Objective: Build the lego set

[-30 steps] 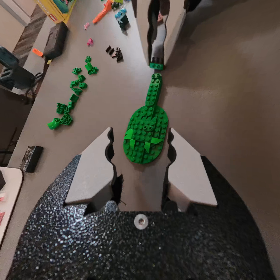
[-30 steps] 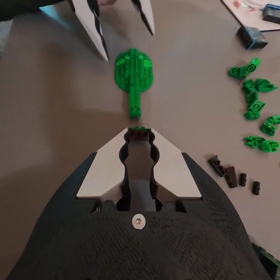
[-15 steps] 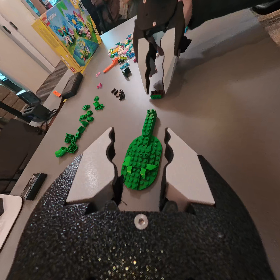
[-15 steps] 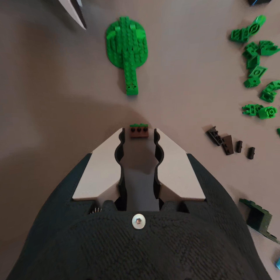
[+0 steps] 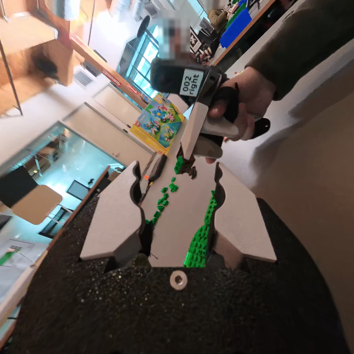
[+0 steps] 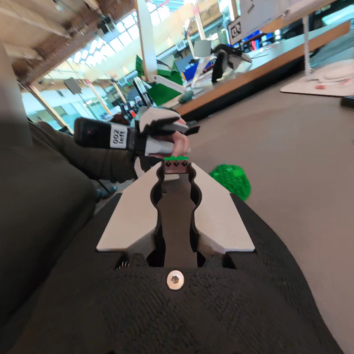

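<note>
A flat green oval lego build with a long green stem (image 5: 201, 239) lies on the grey table between my left gripper's jaws, close against the right finger (image 5: 239, 220). My left gripper (image 5: 178, 170) is open and low over the table. My right gripper (image 6: 175, 166) is shut on a small brown brick topped with a green plate (image 6: 176, 165) and holds it off the table. In the left wrist view that brick (image 5: 181, 167) hangs at the right gripper's tips beyond the stem. The green build (image 6: 231, 182) shows to the right in the right wrist view.
Several loose green pieces (image 5: 164, 199) lie in a line on the table's left part, with small dark pieces (image 5: 192, 172) farther off. A yellow lego box (image 5: 159, 126) and a black case (image 5: 159, 168) stand at the far end. A white mat (image 6: 316, 84) lies far right. My two grippers' fingertips are within a few centimetres of each other.
My right gripper has shut on the brown and green brick and lifted it off the table. My left gripper has dropped low and moved forward, so the green build now sits between its jaws.
</note>
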Demonstrator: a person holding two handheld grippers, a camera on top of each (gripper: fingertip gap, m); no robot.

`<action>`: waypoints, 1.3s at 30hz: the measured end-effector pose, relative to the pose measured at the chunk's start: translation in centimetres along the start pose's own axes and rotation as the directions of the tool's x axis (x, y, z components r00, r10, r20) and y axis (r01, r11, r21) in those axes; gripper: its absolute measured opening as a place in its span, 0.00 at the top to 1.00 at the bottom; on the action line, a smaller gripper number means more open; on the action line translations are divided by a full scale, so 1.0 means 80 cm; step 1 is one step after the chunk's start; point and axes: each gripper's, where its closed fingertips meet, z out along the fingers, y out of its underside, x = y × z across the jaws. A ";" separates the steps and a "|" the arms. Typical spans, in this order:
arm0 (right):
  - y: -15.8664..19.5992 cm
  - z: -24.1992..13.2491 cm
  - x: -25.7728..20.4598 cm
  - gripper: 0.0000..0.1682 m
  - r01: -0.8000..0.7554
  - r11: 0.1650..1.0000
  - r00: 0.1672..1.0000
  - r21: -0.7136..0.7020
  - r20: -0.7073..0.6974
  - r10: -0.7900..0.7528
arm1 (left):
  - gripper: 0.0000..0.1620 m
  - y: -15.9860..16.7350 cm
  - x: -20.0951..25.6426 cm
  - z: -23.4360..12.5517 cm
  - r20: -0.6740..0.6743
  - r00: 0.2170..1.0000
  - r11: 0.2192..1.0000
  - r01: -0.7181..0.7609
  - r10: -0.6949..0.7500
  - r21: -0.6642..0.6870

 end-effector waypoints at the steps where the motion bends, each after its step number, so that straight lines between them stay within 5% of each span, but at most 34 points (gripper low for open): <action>1: -0.001 0.005 -0.006 0.86 -0.012 1.000 1.000 0.016 0.024 0.012 | 0.58 -0.003 0.001 0.000 0.017 0.999 0.999 -0.032 0.032 0.002; 12: -0.012 0.015 -0.022 0.86 -0.012 0.999 0.997 0.046 0.080 0.008 | 0.90 -0.016 -0.008 -0.007 0.165 0.955 0.968 -0.252 0.248 0.005; 19: -0.006 0.009 -0.024 0.81 0.074 0.992 0.995 -0.101 0.072 -0.067 | 0.90 -0.022 0.005 -0.009 0.058 0.973 0.972 -0.226 0.222 0.064; 35: 0.020 0.008 -0.034 0.86 0.145 0.930 0.983 -0.339 0.159 -0.096 | 0.91 -0.020 0.036 -0.008 -0.052 0.954 0.952 -0.290 0.296 0.094; 39: 0.020 -0.002 -0.012 0.86 0.179 0.919 0.983 -0.352 0.104 -0.152 | 0.80 -0.016 0.032 -0.008 -0.081 0.980 0.981 -0.176 0.182 0.076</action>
